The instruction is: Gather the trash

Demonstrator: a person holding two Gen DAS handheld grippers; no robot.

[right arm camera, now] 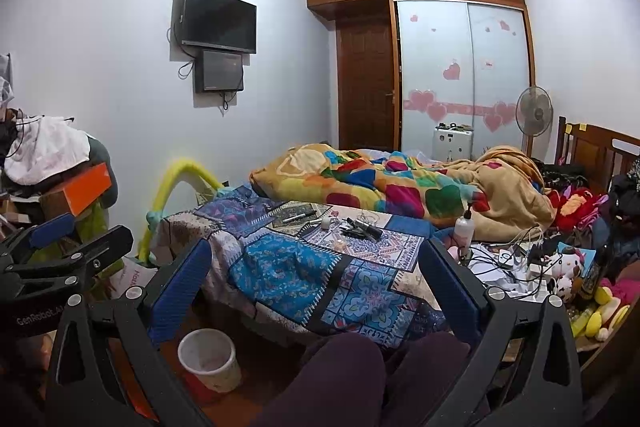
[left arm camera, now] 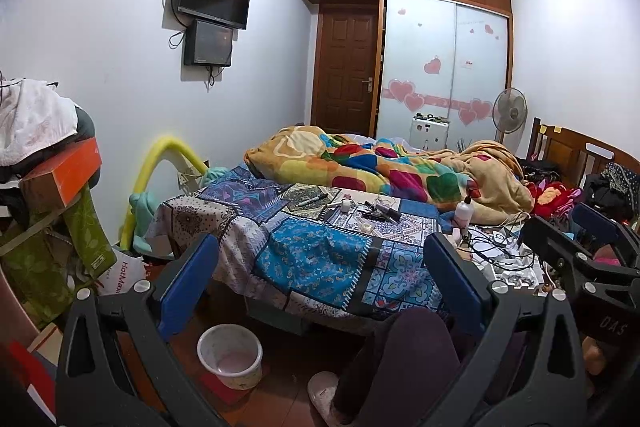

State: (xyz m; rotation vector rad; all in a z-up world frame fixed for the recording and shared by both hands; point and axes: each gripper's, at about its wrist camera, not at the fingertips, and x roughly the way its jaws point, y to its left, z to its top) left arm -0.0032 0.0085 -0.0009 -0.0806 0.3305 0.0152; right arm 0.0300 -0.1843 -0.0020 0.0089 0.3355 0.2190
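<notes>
A white waste bin (left arm camera: pixel 230 355) stands on the floor by the bed's near corner; it also shows in the right wrist view (right arm camera: pixel 210 361). Small items lie on the patterned bedspread (left arm camera: pixel 316 255): a marker (left arm camera: pixel 312 201), a small white roll (left arm camera: pixel 345 205), a dark bundle (left arm camera: pixel 380 213) and a tape roll (left arm camera: pixel 366 227). My left gripper (left arm camera: pixel 320 279) is open and empty, held above the floor short of the bed. My right gripper (right arm camera: pixel 316 283) is open and empty, beside the left one. Each gripper shows at the edge of the other's view.
A colourful blanket (left arm camera: pixel 380 167) is heaped on the bed. A pump bottle (left arm camera: pixel 464 213) and tangled cables (left arm camera: pixel 500 247) lie at the right. Boxes and clothes (left arm camera: pixel 48 167) pile up at the left. My knees (right arm camera: pixel 360 379) are below the grippers.
</notes>
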